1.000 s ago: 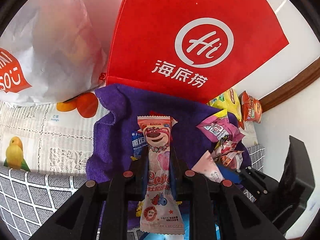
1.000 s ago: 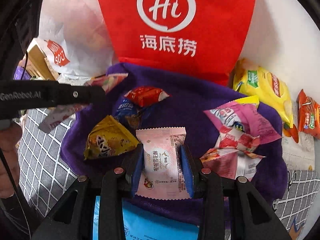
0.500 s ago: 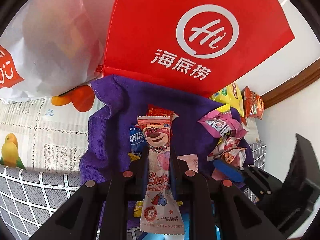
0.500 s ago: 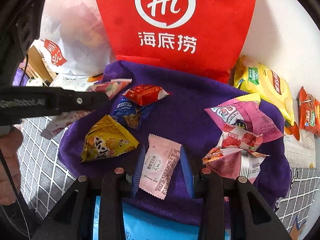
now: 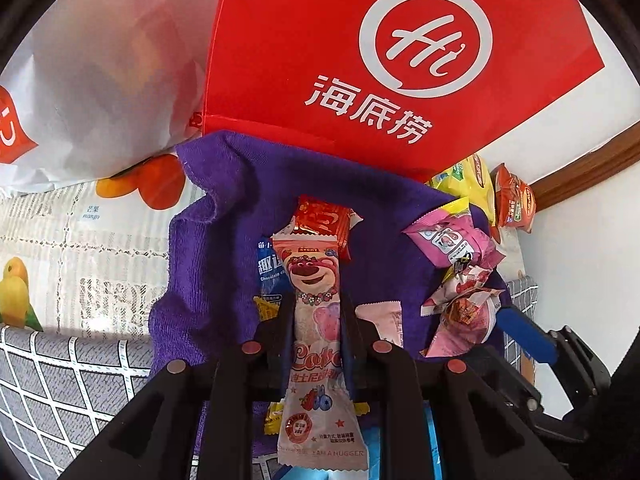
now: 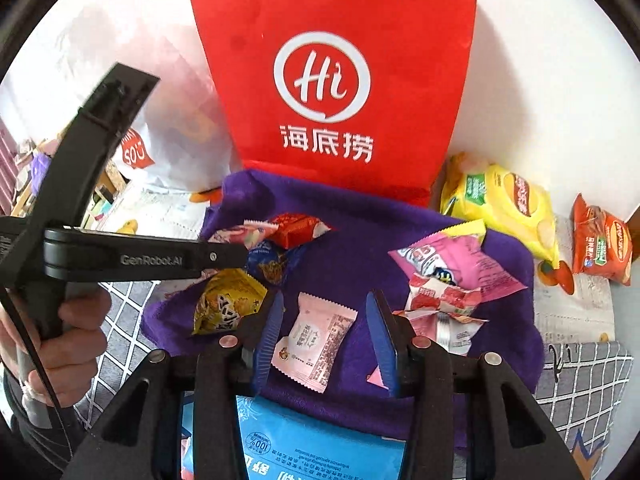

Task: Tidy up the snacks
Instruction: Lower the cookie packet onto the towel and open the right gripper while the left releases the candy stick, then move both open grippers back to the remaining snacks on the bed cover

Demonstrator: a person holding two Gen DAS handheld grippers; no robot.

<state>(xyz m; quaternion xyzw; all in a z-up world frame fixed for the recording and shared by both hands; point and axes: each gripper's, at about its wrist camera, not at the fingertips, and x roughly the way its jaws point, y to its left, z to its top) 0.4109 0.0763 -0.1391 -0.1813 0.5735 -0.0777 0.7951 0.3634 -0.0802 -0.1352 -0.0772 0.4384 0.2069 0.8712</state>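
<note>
The big red bag (image 6: 336, 80) stands at the back, right against the far edge of the purple cloth (image 6: 348, 248). A white bag (image 5: 92, 68) sits to its left. The cloth is full of snacks, with bare room in its middle. A yellow chip bag (image 6: 500, 200) and an orange packet (image 6: 600, 244) lie off the cloth's right edge. The left claw (image 5: 318, 312) is clenched on a long pink bear candy (image 5: 316, 320). The right claw (image 6: 324, 320) is opening; the small pink packet (image 6: 316, 336) lies loose on the cloth between its blue pads (image 6: 268, 336), touching neither.
</note>
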